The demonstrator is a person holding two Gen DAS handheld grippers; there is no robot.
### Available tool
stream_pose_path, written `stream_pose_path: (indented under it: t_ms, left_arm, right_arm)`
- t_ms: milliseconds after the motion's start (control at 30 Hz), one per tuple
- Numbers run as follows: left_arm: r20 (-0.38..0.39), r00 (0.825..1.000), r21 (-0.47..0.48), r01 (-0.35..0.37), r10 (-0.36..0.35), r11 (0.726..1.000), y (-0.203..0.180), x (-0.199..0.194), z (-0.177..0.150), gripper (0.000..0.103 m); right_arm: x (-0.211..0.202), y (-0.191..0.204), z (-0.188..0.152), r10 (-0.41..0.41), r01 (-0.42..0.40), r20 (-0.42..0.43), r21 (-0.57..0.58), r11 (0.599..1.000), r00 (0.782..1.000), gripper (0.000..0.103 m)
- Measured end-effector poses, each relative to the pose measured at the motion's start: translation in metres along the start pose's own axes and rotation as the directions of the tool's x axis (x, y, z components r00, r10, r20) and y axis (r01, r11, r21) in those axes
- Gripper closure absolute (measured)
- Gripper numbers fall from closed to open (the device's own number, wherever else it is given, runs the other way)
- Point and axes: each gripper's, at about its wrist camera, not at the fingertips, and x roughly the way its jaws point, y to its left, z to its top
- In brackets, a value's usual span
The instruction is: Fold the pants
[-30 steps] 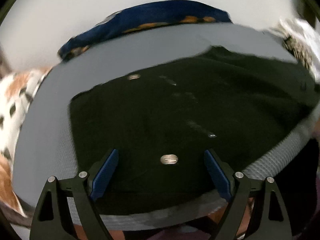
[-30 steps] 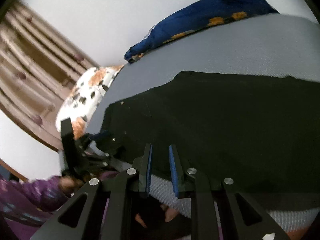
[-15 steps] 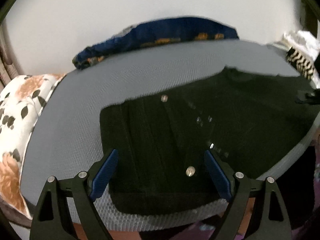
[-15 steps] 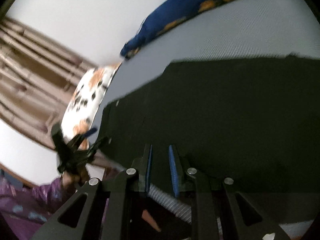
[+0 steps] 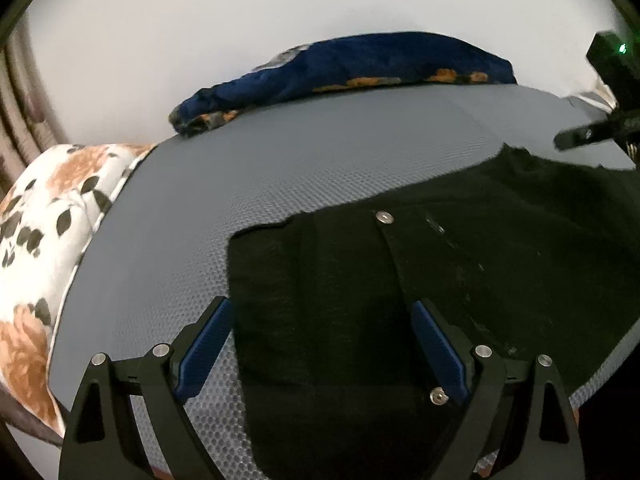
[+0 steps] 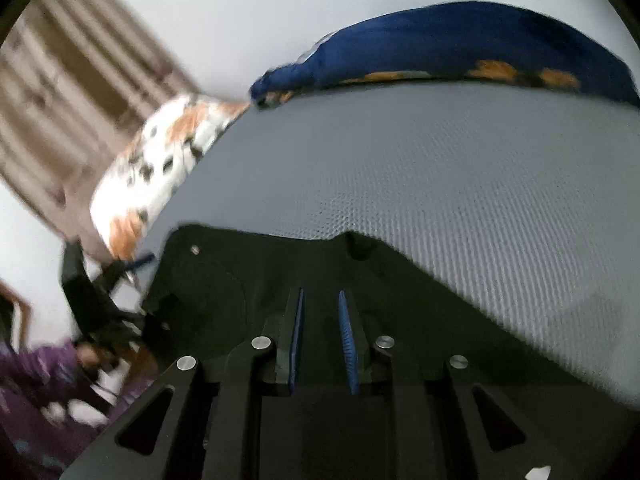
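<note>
Black pants [image 5: 500,260] lie on a grey mesh surface [image 5: 320,152], waistband with metal buttons toward me. My left gripper [image 5: 319,304] hovers open over the waistband's left corner, and its pads touch nothing. In the right wrist view the pants [image 6: 240,280] bunch up around my right gripper [image 6: 321,294], whose pads stand a narrow gap apart with dark cloth between them. That right gripper [image 5: 588,136] shows blurred at the left wrist view's upper right, above the pants' far edge. The left gripper [image 6: 120,276] appears blurred beside the waistband.
A dark blue blanket [image 5: 360,64] with orange marks lies along the far edge against a white wall. A floral pillow [image 5: 44,208] sits at the left end. A person's purple sleeve [image 6: 32,368] is at the lower left. Brown curtains [image 6: 60,80] hang behind.
My right gripper has swept sideways toward the waistband, dragging black cloth with it, and now shows in the left wrist view. My left gripper has drawn back a little, still open.
</note>
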Motion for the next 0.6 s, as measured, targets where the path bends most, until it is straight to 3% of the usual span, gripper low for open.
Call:
stream_pose_path:
  t_ms: [100,333,400,500,600]
  left_arm:
    - [0.008,1.0,-0.017,-0.015,0.015,1.0,0.005,-0.002,0.004,0.013]
    - [-0.014,1.0,-0.059,-0.01,0.009,0.998,0.008,0.004,0.009,0.013]
    - [-0.022,1.0,-0.062,-0.008,0.007,0.998,0.008,0.007,0.01,0.012]
    - [-0.037,0.999,-0.063,-0.007,0.005,0.998,0.005,0.012,0.009,0.012]
    - [-0.044,0.999,-0.063,-0.022,0.019,0.998,0.004,0.014,0.01,0.012]
  right_arm:
    - [0.022,-0.01,0.011,-0.014,0.011,-0.065,-0.046,0.999,0.998,0.084]
    - [0.056,-0.019,0.021,0.092,-0.108,-0.208,-0.065,0.992,0.974,0.084]
    - [0.057,-0.018,0.023,0.096,-0.117,-0.216,-0.086,0.989,0.972,0.083]
    - [0.056,-0.017,0.023,0.066,-0.095,-0.226,-0.121,0.988,0.972,0.094]
    - [0.05,-0.013,0.025,0.037,-0.056,-0.166,-0.114,0.992,0.985,0.097]
